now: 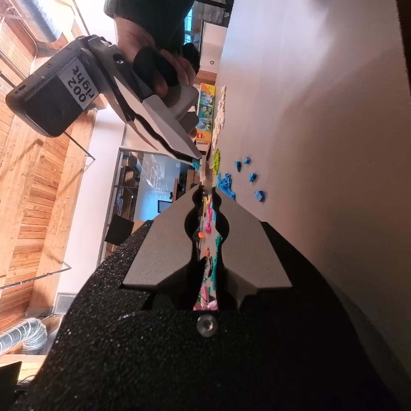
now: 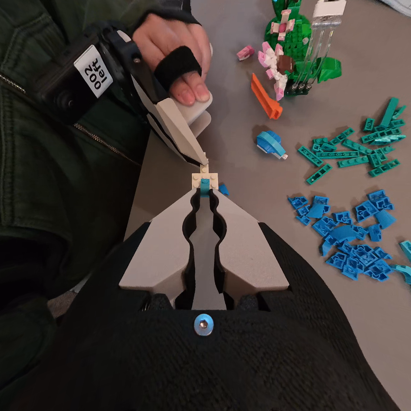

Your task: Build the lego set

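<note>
Gripping fingers (image 2: 195,192) on studded white plate (image 2: 204,178)

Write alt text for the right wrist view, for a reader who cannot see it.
The right tongs, shut on a small teal brick, press it against a white plate assembly that the left tongs grip from the far side, above a grey table. To the right lie piles of blue pieces and teal pieces, an orange tool and a green flower model.
</note>
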The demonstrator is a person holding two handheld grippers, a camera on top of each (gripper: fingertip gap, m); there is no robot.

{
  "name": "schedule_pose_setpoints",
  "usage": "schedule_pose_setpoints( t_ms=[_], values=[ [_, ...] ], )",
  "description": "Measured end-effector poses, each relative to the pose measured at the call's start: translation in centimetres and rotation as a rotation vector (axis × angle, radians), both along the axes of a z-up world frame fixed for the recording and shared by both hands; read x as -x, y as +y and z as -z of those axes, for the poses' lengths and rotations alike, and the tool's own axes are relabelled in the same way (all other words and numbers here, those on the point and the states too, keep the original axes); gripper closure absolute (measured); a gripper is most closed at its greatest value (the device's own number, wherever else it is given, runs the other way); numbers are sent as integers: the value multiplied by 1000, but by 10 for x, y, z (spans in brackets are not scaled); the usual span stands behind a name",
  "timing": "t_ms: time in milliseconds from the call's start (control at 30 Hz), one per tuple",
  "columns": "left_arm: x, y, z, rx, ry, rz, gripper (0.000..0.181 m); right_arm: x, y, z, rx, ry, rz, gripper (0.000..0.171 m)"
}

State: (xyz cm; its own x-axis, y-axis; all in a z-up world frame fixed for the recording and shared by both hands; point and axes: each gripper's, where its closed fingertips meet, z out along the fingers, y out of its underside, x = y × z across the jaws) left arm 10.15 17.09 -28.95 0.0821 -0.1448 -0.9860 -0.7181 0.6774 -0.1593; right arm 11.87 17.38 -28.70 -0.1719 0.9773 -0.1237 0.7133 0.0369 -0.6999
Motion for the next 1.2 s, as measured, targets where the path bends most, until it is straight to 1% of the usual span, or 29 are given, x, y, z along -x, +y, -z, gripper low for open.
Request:
schedule_pose_setpoints(
  t_ms=[600, 1200],
  values=[
    [-1, -3, -3, -12, -2, 9, 177, 0, -4, 1, -20, -6, -31, 164],
    [-2, -3, -4, -14, -4, 9, 177, 1, -2, -1, -11, 2, -17, 164]
  ],
)
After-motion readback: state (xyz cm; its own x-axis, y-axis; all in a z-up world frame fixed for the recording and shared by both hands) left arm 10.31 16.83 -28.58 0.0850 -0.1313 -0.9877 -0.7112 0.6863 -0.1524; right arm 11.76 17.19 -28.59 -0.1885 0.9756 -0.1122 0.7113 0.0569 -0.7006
